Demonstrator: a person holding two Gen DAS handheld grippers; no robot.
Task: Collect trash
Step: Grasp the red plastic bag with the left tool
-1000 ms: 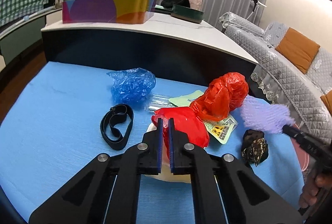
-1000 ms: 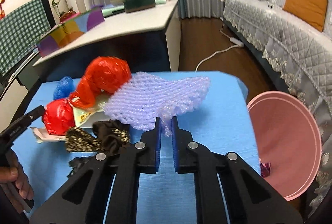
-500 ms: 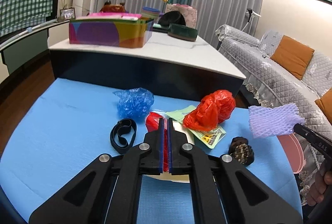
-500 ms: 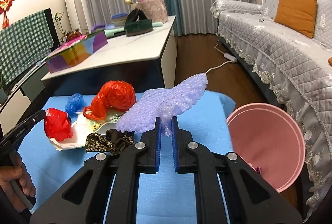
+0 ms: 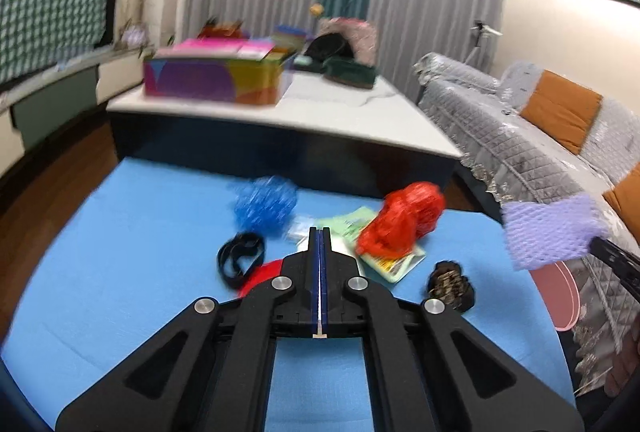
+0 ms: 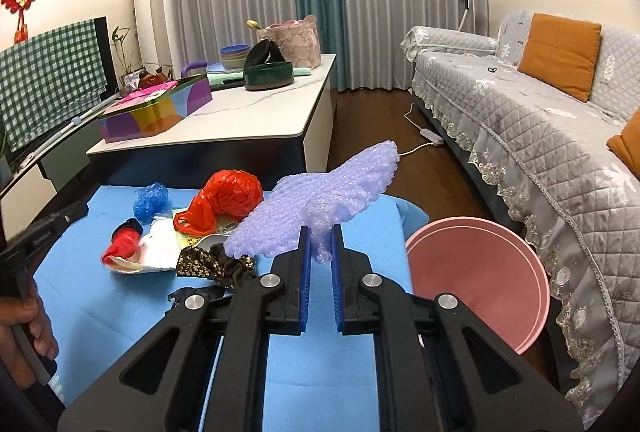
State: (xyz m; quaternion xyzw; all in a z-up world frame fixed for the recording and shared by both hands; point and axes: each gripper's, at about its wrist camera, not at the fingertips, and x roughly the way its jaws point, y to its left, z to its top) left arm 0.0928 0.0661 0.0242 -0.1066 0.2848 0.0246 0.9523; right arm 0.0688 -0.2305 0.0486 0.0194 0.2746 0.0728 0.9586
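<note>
Right gripper (image 6: 319, 244) nearest, jaws clamped on fold of purple foam net (image 6: 320, 200), sheet held clear above blue table (image 6: 100, 296). Pink bin (image 6: 476, 272) just beside table edge, below and right of net. Left gripper (image 5: 320, 232) pressed fully together; red bag (image 5: 264, 274) shows beneath fingers, likely pinched, though blur hides contact. Further on: patterned scrunchie (image 6: 216, 264), black band (image 5: 240, 260), larger red bag (image 6: 224, 200) on paper wrappers (image 5: 396, 260), blue crumpled bag (image 6: 151, 198). Beyond, white counter (image 6: 256, 124) with coloured box (image 6: 156, 112).
</note>
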